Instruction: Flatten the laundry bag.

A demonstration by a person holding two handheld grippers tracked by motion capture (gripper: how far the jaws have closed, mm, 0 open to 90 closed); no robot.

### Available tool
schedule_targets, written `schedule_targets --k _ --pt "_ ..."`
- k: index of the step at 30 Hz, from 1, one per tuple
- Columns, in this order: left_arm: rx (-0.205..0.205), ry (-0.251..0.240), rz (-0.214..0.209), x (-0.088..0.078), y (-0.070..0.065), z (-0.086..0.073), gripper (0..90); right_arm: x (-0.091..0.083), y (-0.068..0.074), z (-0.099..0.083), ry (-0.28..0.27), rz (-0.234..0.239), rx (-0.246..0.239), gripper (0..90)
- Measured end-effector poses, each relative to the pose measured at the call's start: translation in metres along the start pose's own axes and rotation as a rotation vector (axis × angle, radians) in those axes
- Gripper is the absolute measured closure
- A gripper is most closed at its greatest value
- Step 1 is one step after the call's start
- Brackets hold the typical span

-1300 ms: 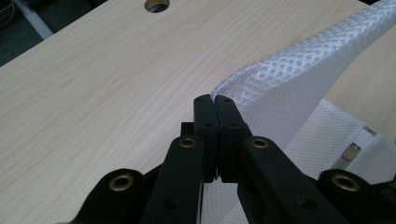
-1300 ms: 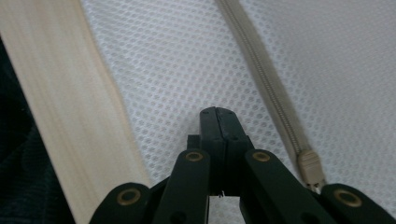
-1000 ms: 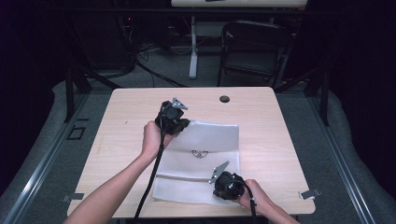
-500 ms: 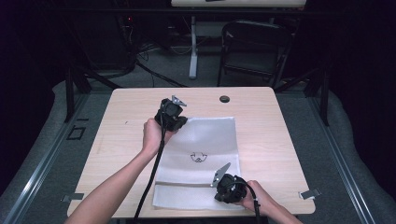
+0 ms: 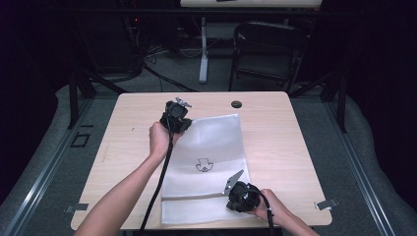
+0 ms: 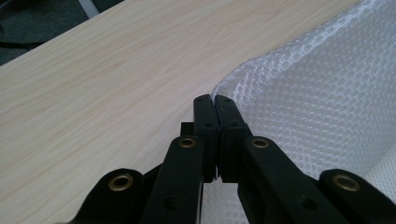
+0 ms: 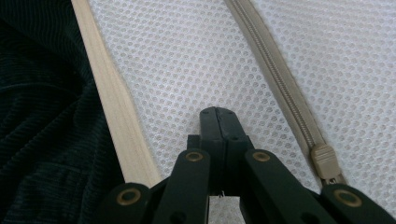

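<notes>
A white mesh bag (image 5: 209, 162) lies flat on the light wooden table (image 5: 295, 147), running from near the middle of the table down to its near edge. A small black mark (image 5: 202, 164) is printed at the bag's middle, and a beige zipper (image 7: 275, 79) with its pull (image 7: 325, 161) runs across the part of the bag nearest the person.

The left tongs (image 5: 178, 122) sit at the bag's far left corner. In the left gripper view their two black jaws are pressed together with the corner of the mesh (image 6: 224, 91) pinched between the tips; the cloth rises from the table there and spreads away to the right of the jaws, with bare wood to the left.

The right tongs (image 5: 235, 183) rest over the near end of the bag, toward its right side. In the right gripper view their jaws are together, tips down on the mesh; whether any cloth is caught between them cannot be told. The zipper passes just to the right of these tips, its pull close beside the jaw arm, and the table's edge (image 7: 116, 112) shows as a pale strip to the left, with dark ribbed cloth (image 7: 42, 140) beyond it.

A small dark round cap (image 5: 237, 104) sits on the table beyond the bag, well apart from both tongs.
</notes>
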State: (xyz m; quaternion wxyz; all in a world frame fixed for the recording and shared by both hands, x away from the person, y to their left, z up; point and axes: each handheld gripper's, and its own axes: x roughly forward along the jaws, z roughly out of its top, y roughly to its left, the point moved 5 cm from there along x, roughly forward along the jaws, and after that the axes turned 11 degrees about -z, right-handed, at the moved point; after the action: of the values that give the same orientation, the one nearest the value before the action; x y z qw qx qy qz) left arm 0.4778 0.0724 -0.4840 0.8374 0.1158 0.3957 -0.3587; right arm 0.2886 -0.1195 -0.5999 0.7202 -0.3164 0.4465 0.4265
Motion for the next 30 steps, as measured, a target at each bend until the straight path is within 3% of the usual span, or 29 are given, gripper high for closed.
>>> schedule_targets --k 22,24,25,28,30 --pt "-0.03 0.003 0.052 0.044 0.02 0.009 85.6 0.001 -0.003 0.0 0.007 0.017 0.055 90.0" --pt "-0.033 0.0 0.056 0.046 0.024 0.01 81.5 0.0 -0.006 0.0 0.02 0.004 0.043 90.0" --pt "-0.038 -0.008 0.052 0.046 0.026 0.011 78.9 0.003 -0.003 0.0 -0.011 0.019 0.078 90.0" --pt "-0.048 -0.013 0.049 0.047 0.032 0.011 66.0 0.0 -0.007 -0.001 0.026 0.004 0.04 90.0" --pt "-0.054 -0.013 0.041 0.047 0.036 0.011 59.9 0.001 -0.006 -0.001 0.012 0.018 0.064 90.0"
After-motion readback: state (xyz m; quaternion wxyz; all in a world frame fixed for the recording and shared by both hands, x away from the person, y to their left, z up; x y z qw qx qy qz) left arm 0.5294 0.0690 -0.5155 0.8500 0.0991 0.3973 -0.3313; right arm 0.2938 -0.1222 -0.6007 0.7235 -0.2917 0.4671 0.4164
